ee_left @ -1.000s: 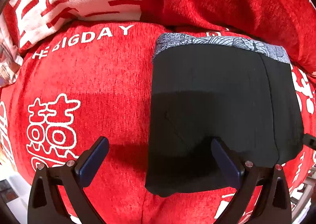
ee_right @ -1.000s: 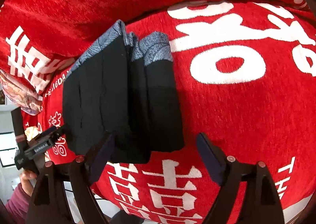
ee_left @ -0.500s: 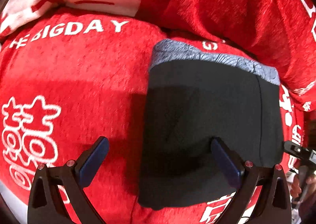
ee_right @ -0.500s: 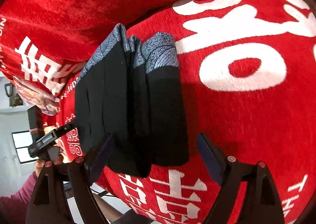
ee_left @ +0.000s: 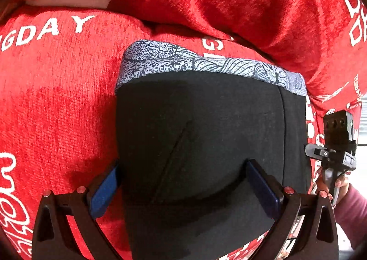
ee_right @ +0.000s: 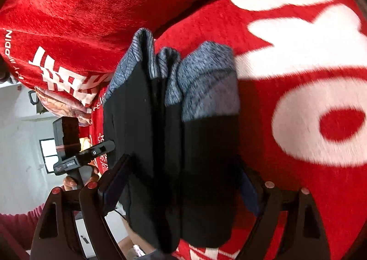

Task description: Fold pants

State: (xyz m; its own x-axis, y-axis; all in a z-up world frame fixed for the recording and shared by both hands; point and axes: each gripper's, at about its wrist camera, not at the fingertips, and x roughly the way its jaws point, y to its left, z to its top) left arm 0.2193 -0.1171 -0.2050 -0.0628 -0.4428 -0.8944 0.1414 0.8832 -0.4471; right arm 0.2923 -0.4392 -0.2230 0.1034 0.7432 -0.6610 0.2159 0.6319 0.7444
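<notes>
The black shorts (ee_left: 201, 136) with a patterned grey waistband (ee_left: 206, 63) lie folded on the red blanket (ee_left: 57, 90). Both the left tool (ee_left: 183, 189) and right tool (ee_right: 181, 182) are spread wide, straddling the hem end, probably to take hold for another fold.

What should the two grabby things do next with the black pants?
Probably close both on the folded edge. The left tool and right tool are open, each with its fingers on either side of the black pants lying on the red blanket, so neither grips the cloth yet.
</notes>
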